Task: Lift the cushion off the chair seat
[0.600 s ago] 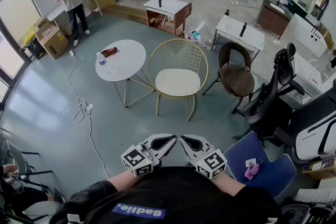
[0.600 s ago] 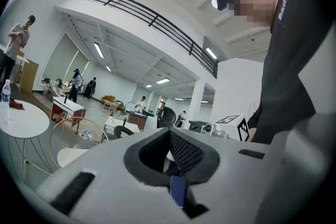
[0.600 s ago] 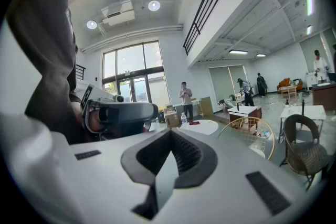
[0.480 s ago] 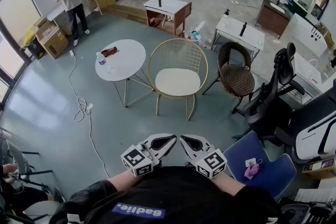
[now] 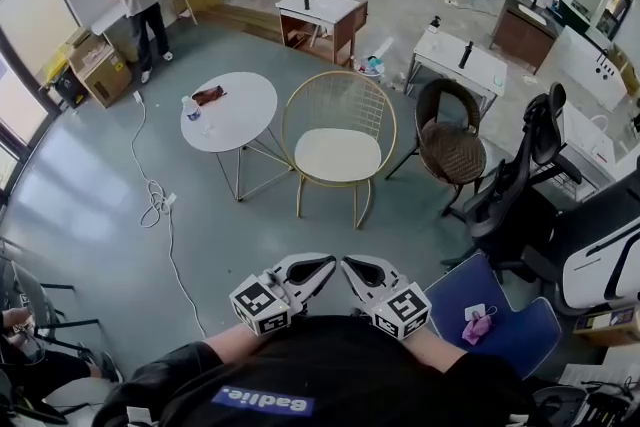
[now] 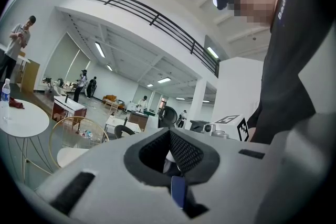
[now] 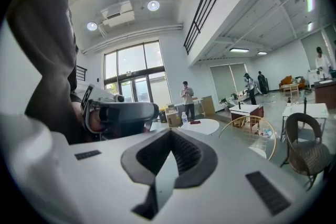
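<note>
A white round cushion (image 5: 338, 156) lies on the seat of a gold wire chair (image 5: 340, 97) in the middle of the head view, a good way ahead of me. Both grippers are held close to my body, far short of the chair. The left gripper (image 5: 326, 266) and the right gripper (image 5: 349, 266) point inward with their tips almost meeting. Both are shut with nothing in them. The chair (image 6: 79, 131) and a strip of the cushion (image 6: 67, 156) appear low on the left of the left gripper view. The right gripper view has the chair (image 7: 253, 132) at right.
A round white table (image 5: 240, 120) with a bottle (image 5: 192, 112) stands left of the chair. A dark wicker chair (image 5: 450, 147) and a black office chair (image 5: 522, 177) stand to the right. A blue seat (image 5: 505, 320) is near my right arm. A cable (image 5: 155, 205) trails over the floor.
The head view has shifted very slightly. The grippers, the chair and the cushion have not moved.
</note>
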`<state>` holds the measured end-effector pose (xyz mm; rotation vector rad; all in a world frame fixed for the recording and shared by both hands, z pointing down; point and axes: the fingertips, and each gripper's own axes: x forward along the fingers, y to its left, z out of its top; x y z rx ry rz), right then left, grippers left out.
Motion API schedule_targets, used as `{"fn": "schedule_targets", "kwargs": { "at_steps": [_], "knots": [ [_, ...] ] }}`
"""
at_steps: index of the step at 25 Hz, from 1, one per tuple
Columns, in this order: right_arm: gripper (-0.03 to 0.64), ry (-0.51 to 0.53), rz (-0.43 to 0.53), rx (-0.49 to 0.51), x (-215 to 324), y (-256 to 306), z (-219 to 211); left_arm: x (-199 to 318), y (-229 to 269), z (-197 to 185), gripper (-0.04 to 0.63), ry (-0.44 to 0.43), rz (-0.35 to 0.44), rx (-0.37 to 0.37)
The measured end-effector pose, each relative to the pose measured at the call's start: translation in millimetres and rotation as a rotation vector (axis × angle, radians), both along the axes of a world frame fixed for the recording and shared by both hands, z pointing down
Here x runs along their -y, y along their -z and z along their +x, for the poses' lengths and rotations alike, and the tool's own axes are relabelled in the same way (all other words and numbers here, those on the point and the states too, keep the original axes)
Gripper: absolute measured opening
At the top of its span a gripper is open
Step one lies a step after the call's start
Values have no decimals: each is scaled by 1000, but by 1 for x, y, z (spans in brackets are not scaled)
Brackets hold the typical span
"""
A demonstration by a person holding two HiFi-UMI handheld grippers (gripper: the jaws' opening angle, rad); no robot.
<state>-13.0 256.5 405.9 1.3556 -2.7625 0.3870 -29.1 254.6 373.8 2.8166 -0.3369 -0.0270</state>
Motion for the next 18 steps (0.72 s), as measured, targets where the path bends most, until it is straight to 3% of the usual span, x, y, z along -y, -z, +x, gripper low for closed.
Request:
{"fn": "schedule_targets", "kwargs": {
  "at_steps": [18],
  "knots": [
    [29, 82, 4, 0, 17, -20, 42, 27, -14, 29, 14, 169, -20, 15]
  ]
}}
